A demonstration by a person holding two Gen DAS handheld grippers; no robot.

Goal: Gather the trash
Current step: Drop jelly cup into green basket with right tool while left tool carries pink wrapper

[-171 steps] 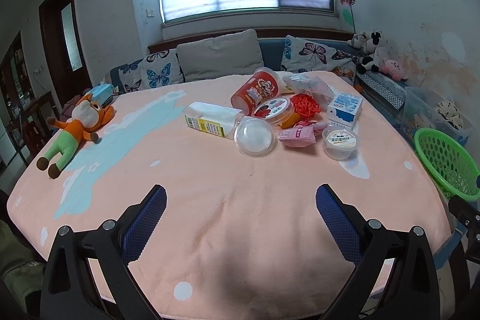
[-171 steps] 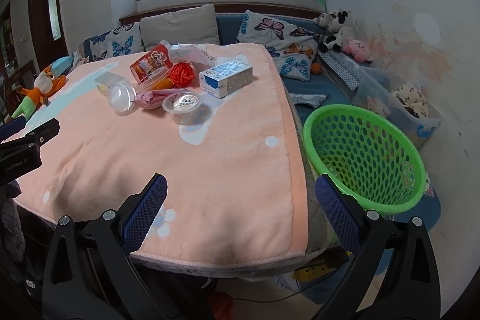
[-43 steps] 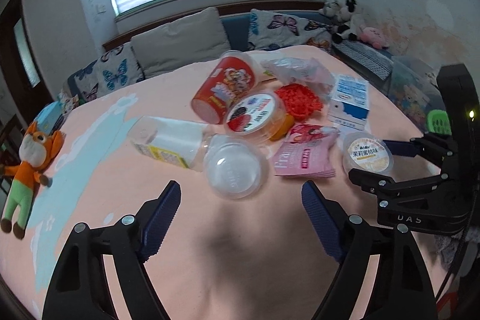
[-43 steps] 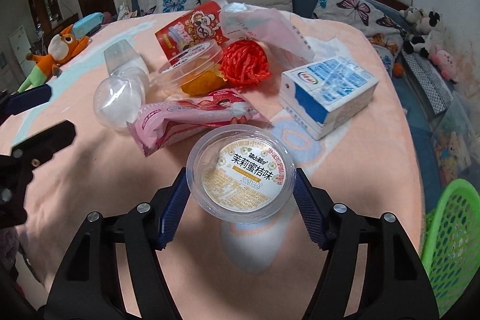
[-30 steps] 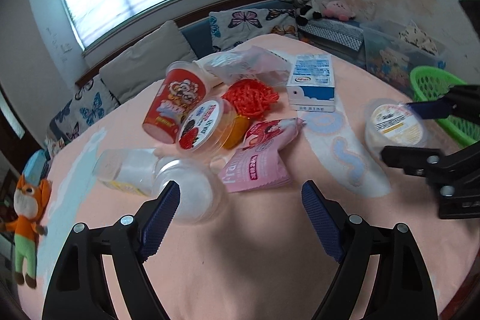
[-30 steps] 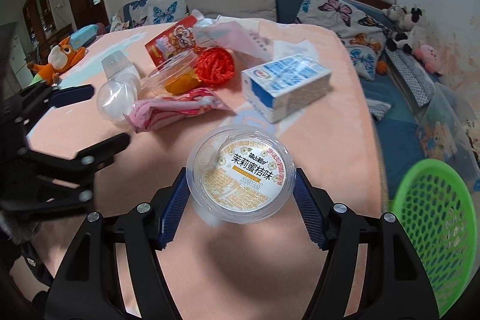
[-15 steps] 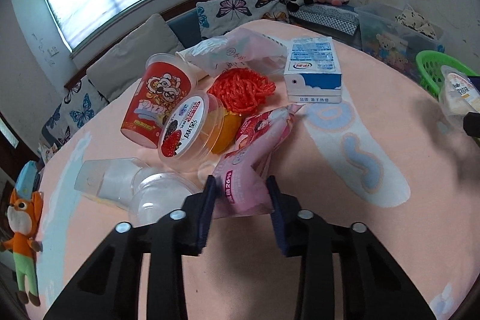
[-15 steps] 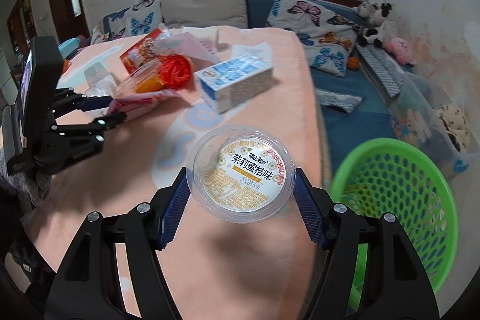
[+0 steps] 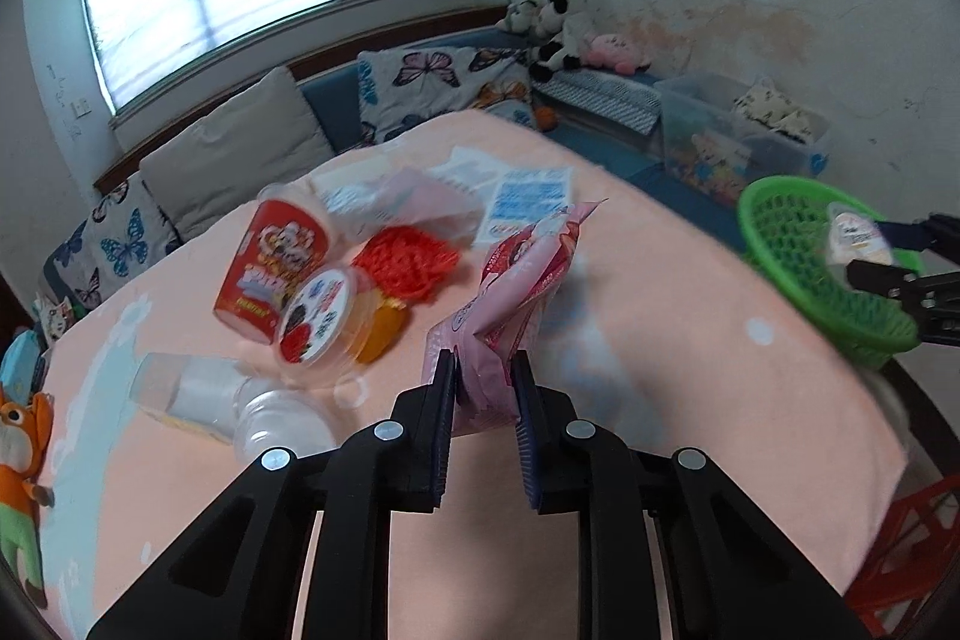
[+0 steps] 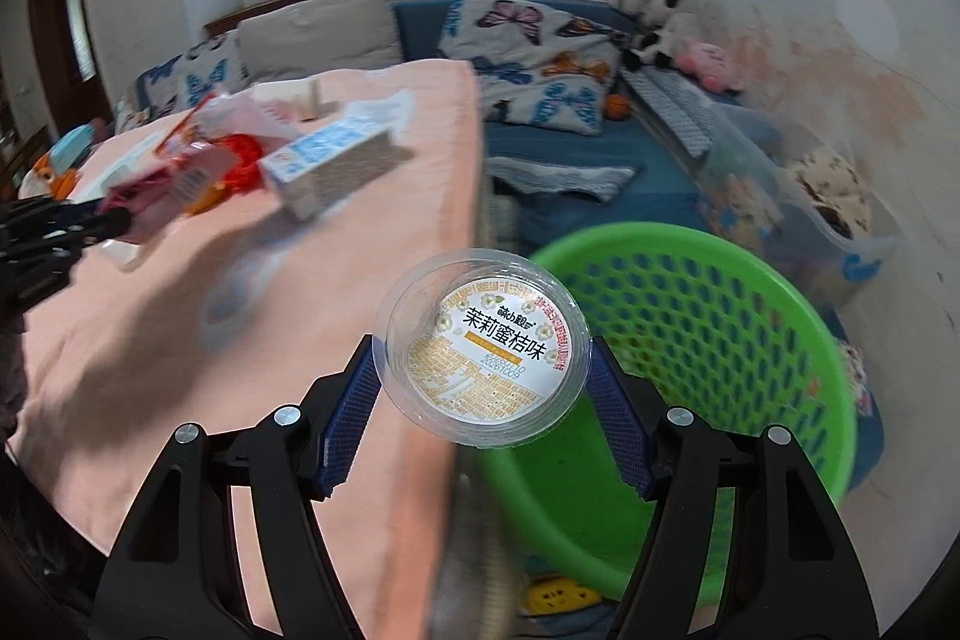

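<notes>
My left gripper point(image 9: 483, 364) pinches a pink snack packet point(image 9: 528, 268), its jaws closing tight on it; the packet stands lifted off the peach-clothed table point(image 9: 660, 340). My right gripper point(image 10: 480, 361) is shut on a clear jelly cup point(image 10: 498, 316) with a printed lid, held at the near rim of the green basket point(image 10: 720, 316) beside the table's edge. The left wrist view shows that cup point(image 9: 855, 238) over the basket point(image 9: 798, 244). On the table lie a red cup point(image 9: 273, 250), a lidded tub point(image 9: 318, 310), red netting point(image 9: 408, 259), a blue-white carton point(image 9: 528, 196) and a clear bottle point(image 9: 198, 397).
A fox plush point(image 9: 21, 454) lies at the table's left edge. A sofa with butterfly cushions point(image 10: 528, 40) runs behind the table, and a clear storage bin point(image 10: 810, 184) stands behind the basket. A red crate point(image 9: 900, 568) sits on the floor at lower right.
My left gripper has shut on the pink packet and raised it off the cloth. My right gripper has carried the jelly cup rightward, from above the table to the green basket.
</notes>
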